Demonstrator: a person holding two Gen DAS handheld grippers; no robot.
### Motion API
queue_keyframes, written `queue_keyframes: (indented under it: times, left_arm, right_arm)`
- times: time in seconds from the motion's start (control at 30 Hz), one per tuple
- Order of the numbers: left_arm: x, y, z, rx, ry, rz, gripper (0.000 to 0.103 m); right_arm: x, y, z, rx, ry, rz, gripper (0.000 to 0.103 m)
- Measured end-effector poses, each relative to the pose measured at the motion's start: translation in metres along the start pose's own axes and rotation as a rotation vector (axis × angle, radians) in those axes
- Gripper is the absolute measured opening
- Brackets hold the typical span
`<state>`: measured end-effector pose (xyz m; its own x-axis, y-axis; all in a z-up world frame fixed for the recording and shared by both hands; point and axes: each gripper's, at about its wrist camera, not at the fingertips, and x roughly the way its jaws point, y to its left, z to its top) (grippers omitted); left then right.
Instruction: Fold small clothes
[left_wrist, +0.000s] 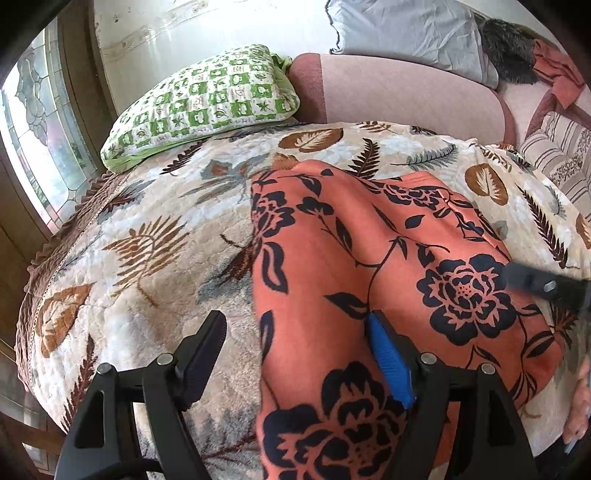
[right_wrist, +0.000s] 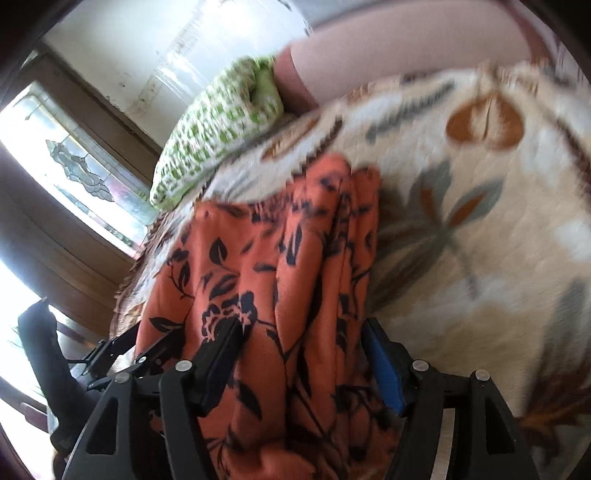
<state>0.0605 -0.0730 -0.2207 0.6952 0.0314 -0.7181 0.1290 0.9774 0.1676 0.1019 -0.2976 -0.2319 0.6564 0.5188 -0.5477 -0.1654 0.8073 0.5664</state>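
An orange garment with a dark floral print (left_wrist: 369, 277) lies folded on the leaf-patterned bed cover (left_wrist: 147, 240). My left gripper (left_wrist: 295, 332) is open just above the garment's left edge, one finger over the cover, the blue-padded finger (left_wrist: 389, 362) over the cloth. In the right wrist view the same garment (right_wrist: 277, 266) hangs bunched between the fingers of my right gripper (right_wrist: 299, 332), whose jaws stand wide apart around the cloth; that view is blurred. The right gripper also shows in the left wrist view (left_wrist: 543, 284) at the garment's right side.
A green and white checked pillow (left_wrist: 207, 107) lies at the back left of the bed. A pink bolster (left_wrist: 399, 96) and a grey pillow (left_wrist: 406, 33) lie behind. A striped cushion (left_wrist: 561, 155) is at the right. A window (left_wrist: 40, 140) is on the left.
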Motion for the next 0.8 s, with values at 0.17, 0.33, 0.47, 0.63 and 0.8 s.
queue_keyframes:
  times: [0.17,0.33,0.47,0.63,0.8]
  left_arm:
    - [-0.010,0.010,-0.005,-0.019,-0.016,0.000,0.078]
    - [-0.019,0.019,-0.009,-0.029,-0.031,0.002,0.079]
    - [-0.012,0.025,-0.014,-0.028,-0.004,0.006,0.084]
    - [0.000,0.031,-0.014,-0.051,0.038,-0.022,0.089]
    - [-0.003,0.044,-0.001,-0.134,0.069,-0.083,0.089]
  right_arm:
    - [-0.037,0.027,-0.008,-0.126,-0.137,0.064,0.059]
    - [-0.032,0.059,-0.032,-0.238,-0.097,0.090,0.046]
    - [0.004,0.054,-0.049,-0.242,0.049,-0.021,0.038]
    - [0.001,0.043,-0.043,-0.189,0.067,0.022,0.037]
    - [-0.004,0.042,-0.023,-0.138,0.091,0.081,0.037]
